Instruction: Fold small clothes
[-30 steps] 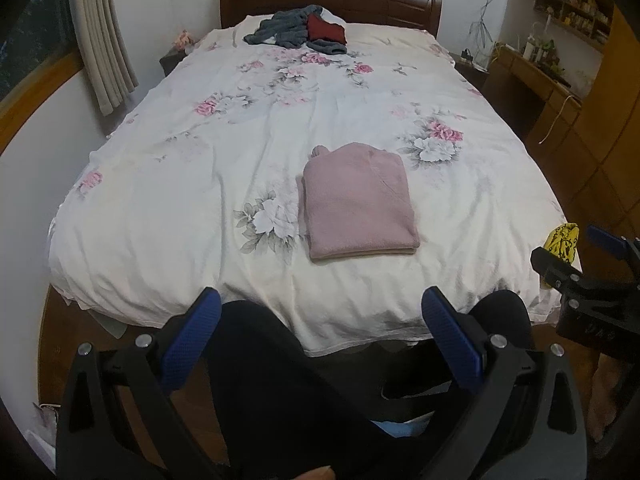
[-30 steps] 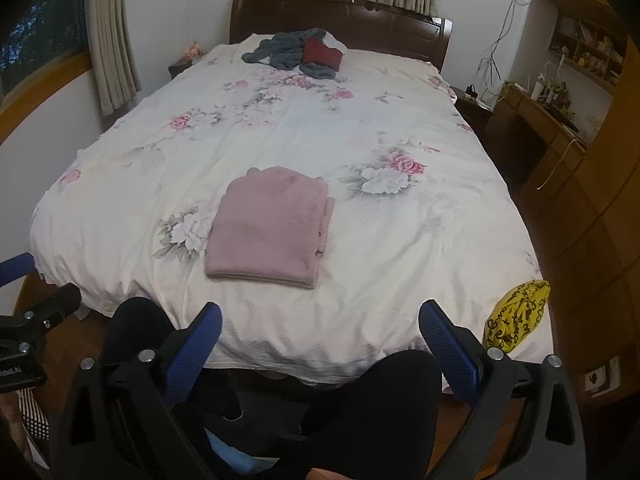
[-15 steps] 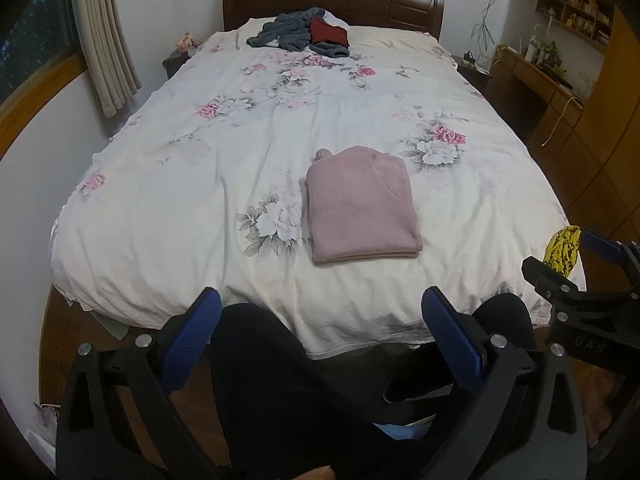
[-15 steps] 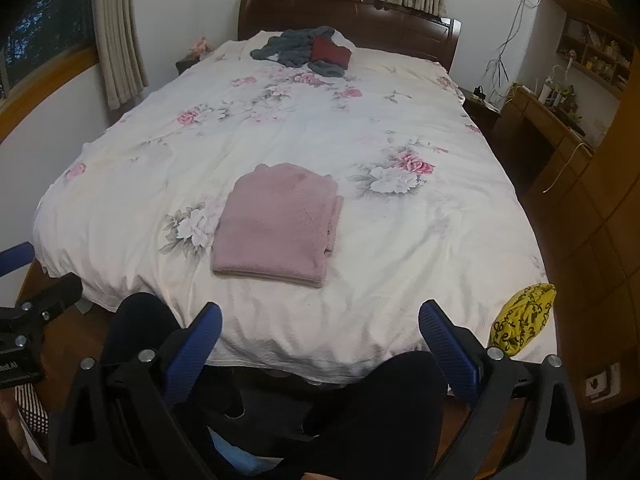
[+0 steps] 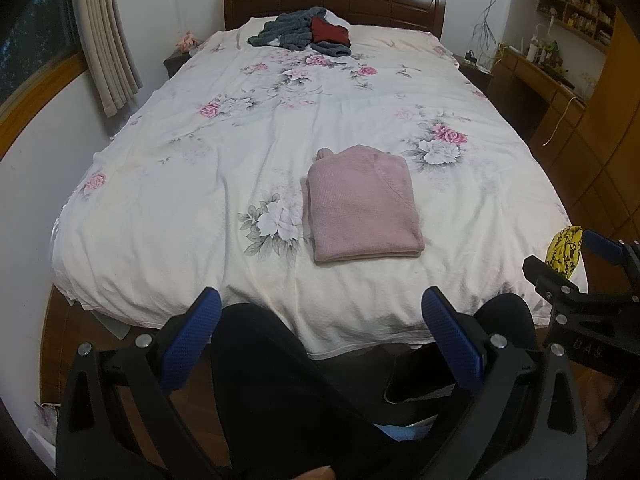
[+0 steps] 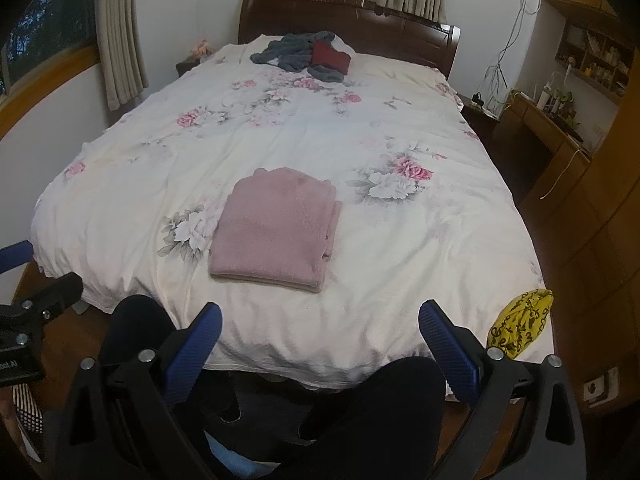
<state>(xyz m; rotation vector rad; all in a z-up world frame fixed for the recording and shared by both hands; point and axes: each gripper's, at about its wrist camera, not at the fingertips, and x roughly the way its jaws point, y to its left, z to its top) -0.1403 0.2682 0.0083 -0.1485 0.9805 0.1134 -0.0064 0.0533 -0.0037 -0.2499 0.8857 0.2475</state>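
A pink garment [image 5: 362, 206] [image 6: 276, 224] lies folded into a neat rectangle on the floral bedspread [image 5: 224, 184] [image 6: 400, 240], near the foot of the bed. My left gripper [image 5: 320, 332] hangs open, back from the bed's foot edge over dark-trousered legs, with nothing between its blue pads. My right gripper [image 6: 320, 340] is likewise open and empty, short of the garment. A pile of grey and dark red clothes [image 5: 306, 32] [image 6: 308, 54] sits by the headboard.
A yellow patterned cloth [image 6: 520, 324] [image 5: 566, 246] hangs at the bed's right foot corner. A wooden desk and shelves [image 6: 560, 120] line the right wall. Curtains [image 5: 106, 40] hang at the left. A person's legs [image 5: 280, 380] are below the grippers.
Both grippers have tilted slightly, so the bed and the folded garment sit a little lower in each view. The pink garment has not moved, and both grippers stay open.
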